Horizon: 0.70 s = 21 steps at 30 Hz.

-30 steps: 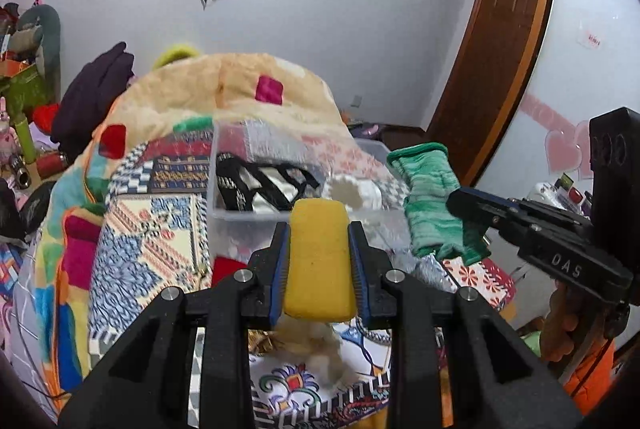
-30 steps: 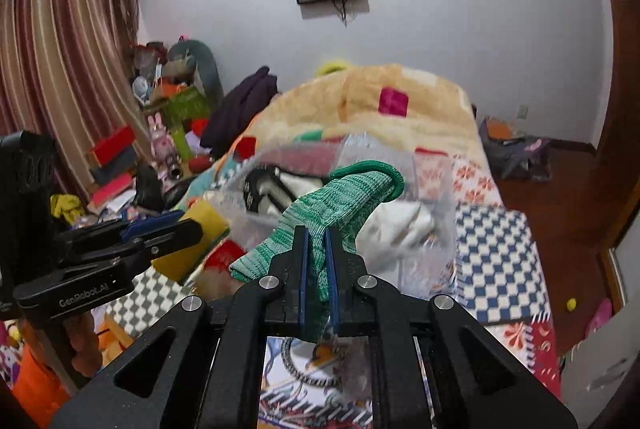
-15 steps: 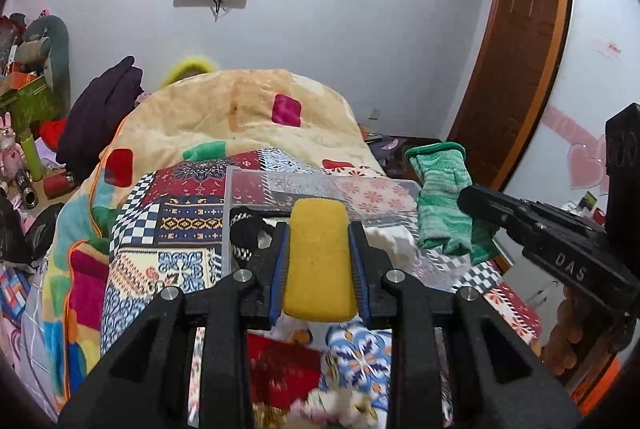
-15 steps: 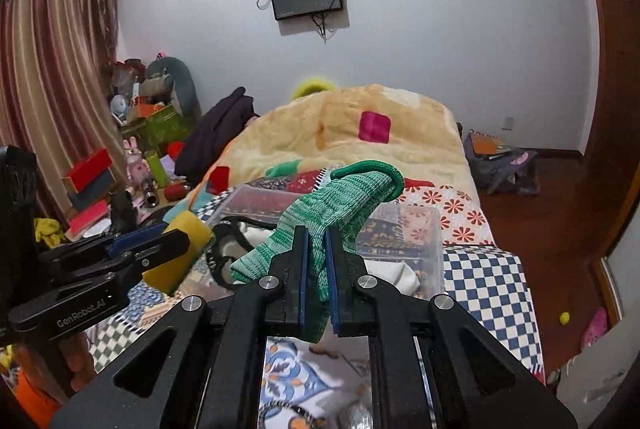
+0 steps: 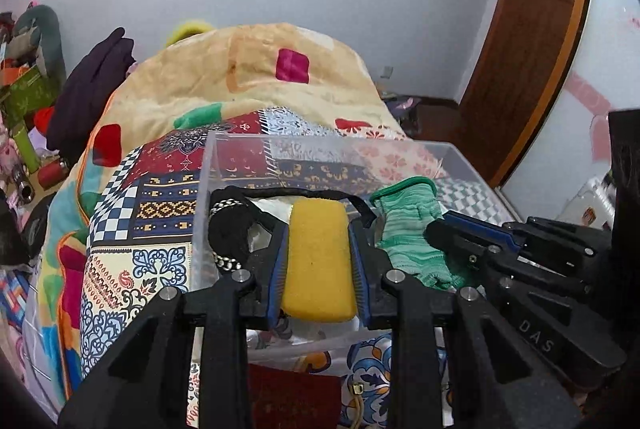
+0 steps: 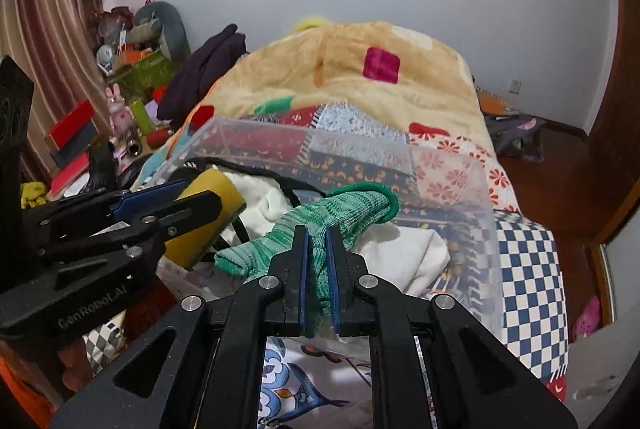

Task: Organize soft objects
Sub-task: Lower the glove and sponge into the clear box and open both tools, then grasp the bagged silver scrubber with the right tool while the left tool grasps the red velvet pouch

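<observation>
My left gripper (image 5: pixel 319 233) is shut on a yellow sponge (image 5: pixel 318 261) and holds it over the near part of a clear plastic bin (image 5: pixel 280 149) on the bed. My right gripper (image 6: pixel 316 235) is shut on a green knitted sock (image 6: pixel 340 209) and holds it over the same bin (image 6: pixel 460 165). In the left wrist view the sock (image 5: pixel 408 225) hangs just right of the sponge. In the right wrist view the sponge (image 6: pixel 208 213) is at the left. Inside the bin lie black straps (image 5: pixel 236 225) and white cloth (image 6: pixel 400 249).
The bin sits on a patchwork quilt (image 5: pixel 152 213) over a beige blanket (image 5: pixel 260 69). Cluttered shelves and toys (image 6: pixel 120 89) stand at the left. A wooden door (image 5: pixel 532 29) and bare floor (image 6: pixel 560 169) are at the right.
Both grippers have moved forward and down towards the bin, so the sponge and the sock now hang over its inside. Both stay shut.
</observation>
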{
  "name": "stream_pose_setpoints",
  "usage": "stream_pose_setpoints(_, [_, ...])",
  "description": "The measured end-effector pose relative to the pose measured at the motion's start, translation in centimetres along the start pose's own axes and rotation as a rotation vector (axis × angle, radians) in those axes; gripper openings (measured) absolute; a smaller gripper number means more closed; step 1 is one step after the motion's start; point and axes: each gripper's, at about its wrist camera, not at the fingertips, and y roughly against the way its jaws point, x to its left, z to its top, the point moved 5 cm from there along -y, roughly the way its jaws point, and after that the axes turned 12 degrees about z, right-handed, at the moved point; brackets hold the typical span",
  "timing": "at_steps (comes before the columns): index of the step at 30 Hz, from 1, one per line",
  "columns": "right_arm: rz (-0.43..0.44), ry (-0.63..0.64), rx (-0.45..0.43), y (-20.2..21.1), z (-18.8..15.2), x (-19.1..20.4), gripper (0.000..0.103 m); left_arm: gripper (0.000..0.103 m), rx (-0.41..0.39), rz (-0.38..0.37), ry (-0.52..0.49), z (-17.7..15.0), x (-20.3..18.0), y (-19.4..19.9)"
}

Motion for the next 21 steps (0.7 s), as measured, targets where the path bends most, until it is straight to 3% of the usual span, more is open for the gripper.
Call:
stream_pose_setpoints(4, [0.005, -0.019, 0.008, 0.2, -0.1, -0.1, 0.011, 0.032, 0.019, -0.018, -0.018, -0.1, -0.6, -0.1])
stream_pose_setpoints(7, [0.017, -0.034, 0.006, 0.6, -0.1, -0.2, 0.017, 0.044, 0.014, -0.027, -0.016, -0.1, -0.6, 0.5])
stream_pose_setpoints(9, [0.023, -0.036, 0.0, 1.1, -0.1, -0.2, 0.028, 0.054, -0.006, -0.023, -0.012, 0.0, -0.5, 1.3])
stream_pose_setpoints(12, [0.019, -0.03, -0.033, 2.6, -0.1, 0.0, 0.045, 0.06, -0.04, -0.019, 0.0, 0.4, 0.0, 3.0])
stream_pose_setpoints(16, [0.017, -0.019, -0.086, 5.1, 0.1, 0.4, 0.057, 0.069, -0.095, -0.001, 0.019, 0.4, 1.1, 5.8])
stream_pose_setpoints(18, [0.014, -0.018, -0.114, 6.4, 0.1, 0.5, 0.071, 0.076, -0.119, 0.011, 0.027, 0.2, 1.6, 7.1])
stream_pose_setpoints(21, [0.007, -0.014, -0.153, 8.3, -0.3, 0.8, 0.083, 0.085, -0.145, 0.028, 0.036, -0.2, 2.4, 8.8])
